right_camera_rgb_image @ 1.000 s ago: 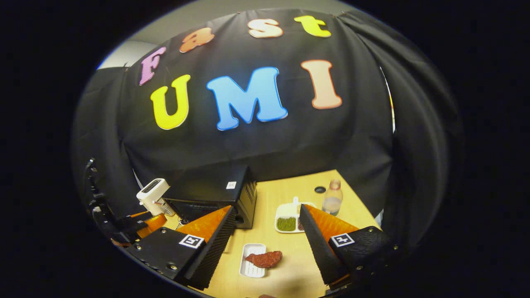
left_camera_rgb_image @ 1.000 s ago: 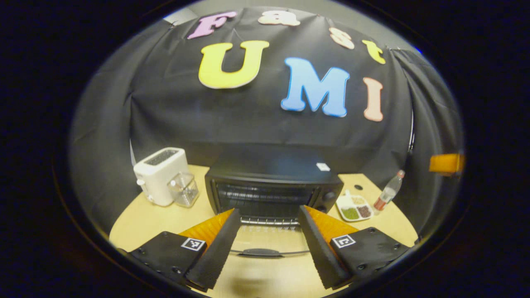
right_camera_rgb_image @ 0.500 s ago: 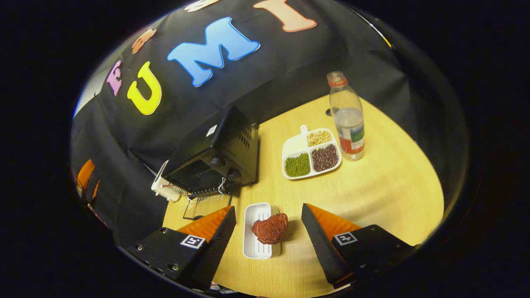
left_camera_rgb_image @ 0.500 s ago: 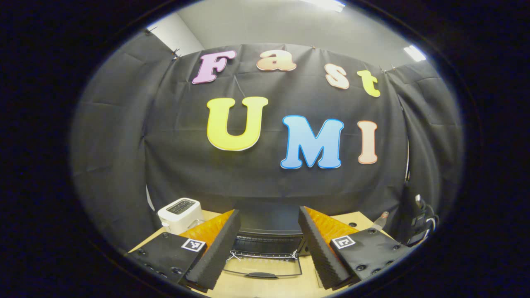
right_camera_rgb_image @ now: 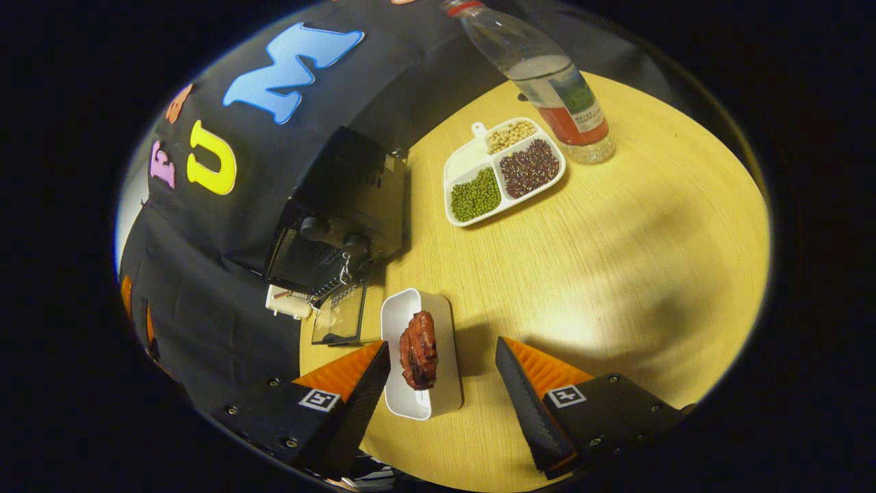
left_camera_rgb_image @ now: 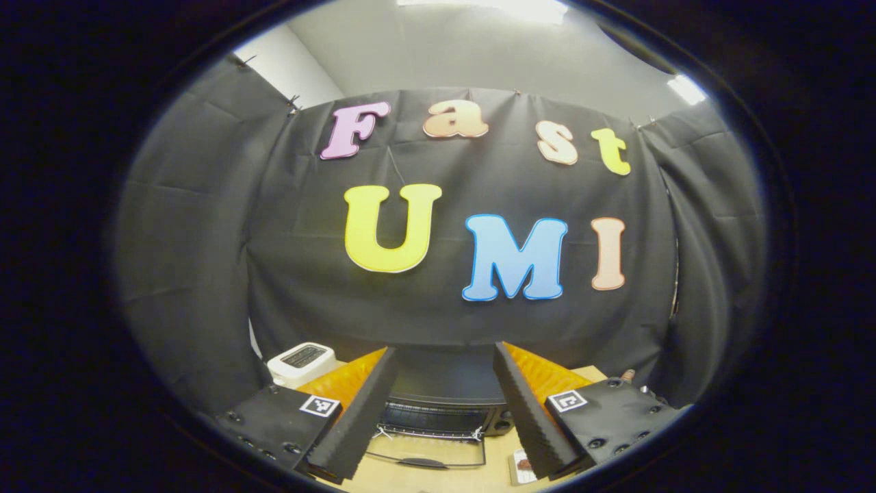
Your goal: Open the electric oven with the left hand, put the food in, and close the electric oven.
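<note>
The black electric oven (left_camera_rgb_image: 445, 404) stands on the wooden table (right_camera_rgb_image: 616, 260), and its glass door (left_camera_rgb_image: 424, 455) lies folded down flat in front of it. My left gripper (left_camera_rgb_image: 441, 418) is open, held back from the oven with nothing between its fingers. In the right gripper view the oven (right_camera_rgb_image: 335, 219) sits at the left with its door (right_camera_rgb_image: 340, 313) down. A reddish-brown piece of meat (right_camera_rgb_image: 418, 350) lies on a small white tray (right_camera_rgb_image: 438, 390) near the table's front. My right gripper (right_camera_rgb_image: 441, 397) hangs open just above that tray, its fingers to either side.
A white toaster (left_camera_rgb_image: 301, 361) stands left of the oven. A white divided dish (right_camera_rgb_image: 503, 171) with green, dark and pale beans lies right of the oven, with a plastic bottle (right_camera_rgb_image: 547, 82) behind it. Bare table spreads to the right.
The left gripper has drawn back and tilted up from the open oven. The right gripper has swung down and closer over the tray with the meat.
</note>
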The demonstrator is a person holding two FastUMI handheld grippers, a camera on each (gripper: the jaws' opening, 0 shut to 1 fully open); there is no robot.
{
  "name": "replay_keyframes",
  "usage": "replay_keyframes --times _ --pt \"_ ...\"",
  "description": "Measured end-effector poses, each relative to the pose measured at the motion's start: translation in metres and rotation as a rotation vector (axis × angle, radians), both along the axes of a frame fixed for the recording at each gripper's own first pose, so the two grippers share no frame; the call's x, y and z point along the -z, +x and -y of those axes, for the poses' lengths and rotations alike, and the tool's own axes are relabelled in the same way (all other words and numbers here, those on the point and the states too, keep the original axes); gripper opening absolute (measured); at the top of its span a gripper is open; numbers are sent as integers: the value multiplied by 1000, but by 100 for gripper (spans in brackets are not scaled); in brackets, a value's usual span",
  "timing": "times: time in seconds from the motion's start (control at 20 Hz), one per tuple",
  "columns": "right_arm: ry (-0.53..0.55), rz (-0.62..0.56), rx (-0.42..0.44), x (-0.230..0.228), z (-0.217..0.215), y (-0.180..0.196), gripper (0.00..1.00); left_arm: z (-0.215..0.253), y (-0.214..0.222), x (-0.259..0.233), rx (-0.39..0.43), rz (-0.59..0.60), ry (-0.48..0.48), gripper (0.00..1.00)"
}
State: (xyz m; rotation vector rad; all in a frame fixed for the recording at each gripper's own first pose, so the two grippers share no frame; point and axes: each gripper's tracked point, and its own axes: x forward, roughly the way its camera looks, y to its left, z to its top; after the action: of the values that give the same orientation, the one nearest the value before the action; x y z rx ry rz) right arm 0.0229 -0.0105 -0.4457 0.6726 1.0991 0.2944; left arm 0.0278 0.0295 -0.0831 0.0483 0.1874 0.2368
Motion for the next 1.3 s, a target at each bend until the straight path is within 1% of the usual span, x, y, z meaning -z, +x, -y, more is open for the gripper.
replay_keyframes --times 0.05,0.1,0.15,0.2,0.25,0.3,0.4,0.45,0.5,0.55,0.6,0.65,0.7,0.85,1.05,1.3 --pt "16 -7 -11 1 -1 0 94 0 -3 -1 -13 -1 8 100" --pt "16 -13 -20 9 -5 -1 96 0 -6 -4 -22 0 13 100" --pt "27 -22 -29 7 -4 0 87 1 -11 -5 -30 3 16 100" --pt "52 -39 -43 5 -7 -2 71 2 -13 -8 -35 9 13 100" --pt "66 -51 -59 5 -10 -5 62 3 -14 -9 -36 15 10 100" --pt "74 -51 -80 6 -14 -8 71 2 -15 -11 -38 14 9 100" --pt "72 -36 -121 10 -22 -15 71 -4 -15 -7 -44 6 12 100" --pt "92 -38 -96 4 -23 -8 62 -6 -15 -5 -44 2 10 100" --pt "104 -44 -89 10 -29 -8 24 -6 -15 -5 -36 2 2 100" --pt "125 -34 -70 -1 -24 -9 27 -5 -14 -4 -25 4 -5 100" --pt "124 -29 -70 3 -30 -6 18 -6 -14 -4 -16 1 -11 100" --pt "132 -11 -60 -1 -30 -5 18 -7 -13 -2 -4 -3 -16 100" --pt "122 -1 -39 -4 -29 -3 9 -9 -14 -3 8 -4 -17 100" --pt "107 19 7 -13 -26 2 9 -17 -16 -7 30 3 -25 100" --pt "151 59 45 -41 -31 5 9 -31 -20 -6 56 2 -48 100" --pt "216 112 42 -83 -52 3 9 -43 -12 -5 94 4 -76 100"
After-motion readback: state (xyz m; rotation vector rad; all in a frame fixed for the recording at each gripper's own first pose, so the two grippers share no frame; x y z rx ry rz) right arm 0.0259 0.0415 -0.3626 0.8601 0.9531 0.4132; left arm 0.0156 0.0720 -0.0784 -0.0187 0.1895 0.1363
